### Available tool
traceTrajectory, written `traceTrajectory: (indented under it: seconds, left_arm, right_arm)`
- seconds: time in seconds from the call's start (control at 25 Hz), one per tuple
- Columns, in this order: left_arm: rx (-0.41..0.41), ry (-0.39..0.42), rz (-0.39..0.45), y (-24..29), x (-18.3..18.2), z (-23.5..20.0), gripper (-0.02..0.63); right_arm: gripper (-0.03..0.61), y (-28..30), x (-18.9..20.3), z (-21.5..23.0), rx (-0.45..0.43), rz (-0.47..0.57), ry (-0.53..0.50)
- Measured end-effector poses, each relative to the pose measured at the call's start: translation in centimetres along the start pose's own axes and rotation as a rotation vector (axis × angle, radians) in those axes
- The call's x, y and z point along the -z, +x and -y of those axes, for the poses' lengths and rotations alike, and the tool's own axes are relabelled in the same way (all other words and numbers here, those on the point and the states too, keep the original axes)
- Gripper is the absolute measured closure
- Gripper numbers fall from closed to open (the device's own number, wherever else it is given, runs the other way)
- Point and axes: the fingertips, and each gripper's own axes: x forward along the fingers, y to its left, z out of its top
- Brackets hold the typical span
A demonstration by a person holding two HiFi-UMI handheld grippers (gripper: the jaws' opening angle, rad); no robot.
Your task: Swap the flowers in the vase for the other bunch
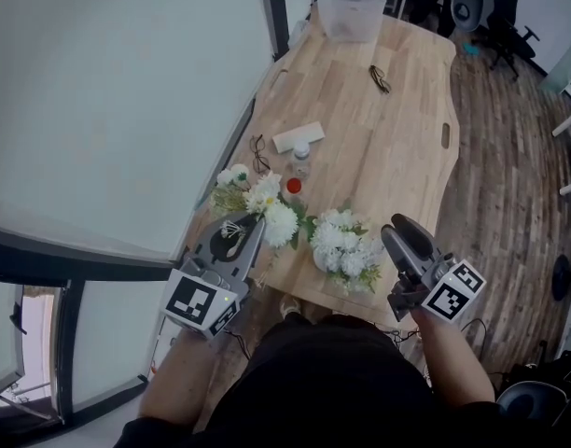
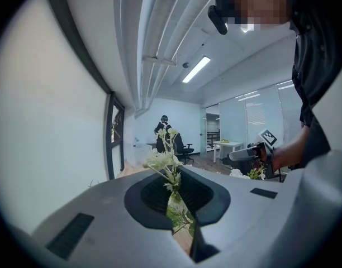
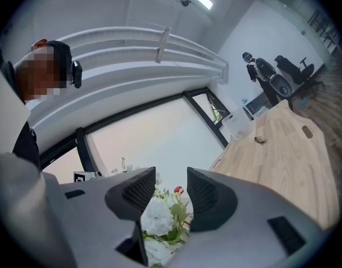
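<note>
A bunch of white flowers with green leaves [image 1: 270, 208] lies out from my left gripper [image 1: 256, 222], which is shut on its stems at the table's front left. In the left gripper view a white sprig [image 2: 167, 163] rises from between the shut jaws of the left gripper [image 2: 179, 205]. A second, fuller bunch of white blooms [image 1: 346, 245] stands near the table's front edge; the blooms hide whatever vessel holds it. My right gripper [image 1: 397, 230] hovers just right of it, open and empty. In the right gripper view these blooms [image 3: 156, 216] show beyond the open right gripper [image 3: 171, 191].
On the wooden table [image 1: 397, 147] are a red-capped jar [image 1: 293, 187], a small bottle [image 1: 301, 150], a white box [image 1: 298, 137], two pairs of glasses [image 1: 258, 152] [image 1: 380, 79] and a clear plastic bin [image 1: 351, 6]. A window wall [image 1: 127, 101] runs along the left.
</note>
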Motion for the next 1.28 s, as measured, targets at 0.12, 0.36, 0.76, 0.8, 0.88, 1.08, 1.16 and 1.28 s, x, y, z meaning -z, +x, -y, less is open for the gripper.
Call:
traceTrajectory:
  seconds: [0.12,0.36,0.76,0.8,0.88,1.08,1.16,1.28]
  left_arm:
    - [-0.009,0.009,0.001,-0.1,-0.3,-0.3,0.591]
    - [-0.025,0.017,0.005,-0.3,-0.7,-0.2,0.591]
    - [-0.068,0.066,0.025,-0.8,-2.1,-0.7,0.591]
    - [-0.076,0.067,0.025,-1.0,-2.2,-0.9,0.591]
    - [-0.09,0.069,0.026,-1.3,-2.4,-1.2,0.591]
    - [-0.119,0.075,0.027,-2.1,-2.6,-2.1,0.591]
    - [-0.128,0.077,0.027,-2.4,-2.6,-2.3,0.591]
    - [-0.137,0.077,0.029,-2.4,-2.7,-2.6,0.591]
  right_arm:
    - [0.402,-0.5,-1.3,0.6,0.036,0.036,-0.036]
    - [0.402,-1.4,-3.4,0.7,0.075,0.077,-0.137]
    - [0.421,-2.6,-5.1,1.9,0.13,0.084,-0.126]
    - [0.425,-2.8,-5.4,2.1,0.132,0.09,-0.115]
    - [0.434,-3.2,-5.9,2.4,0.137,0.104,-0.092]
    - [0.464,-3.8,-6.7,2.9,0.151,0.135,-0.066]
    - [0.49,-4.0,-6.8,3.1,0.162,0.135,-0.072]
    - [0.542,-4.2,-6.7,3.5,0.188,0.12,-0.099]
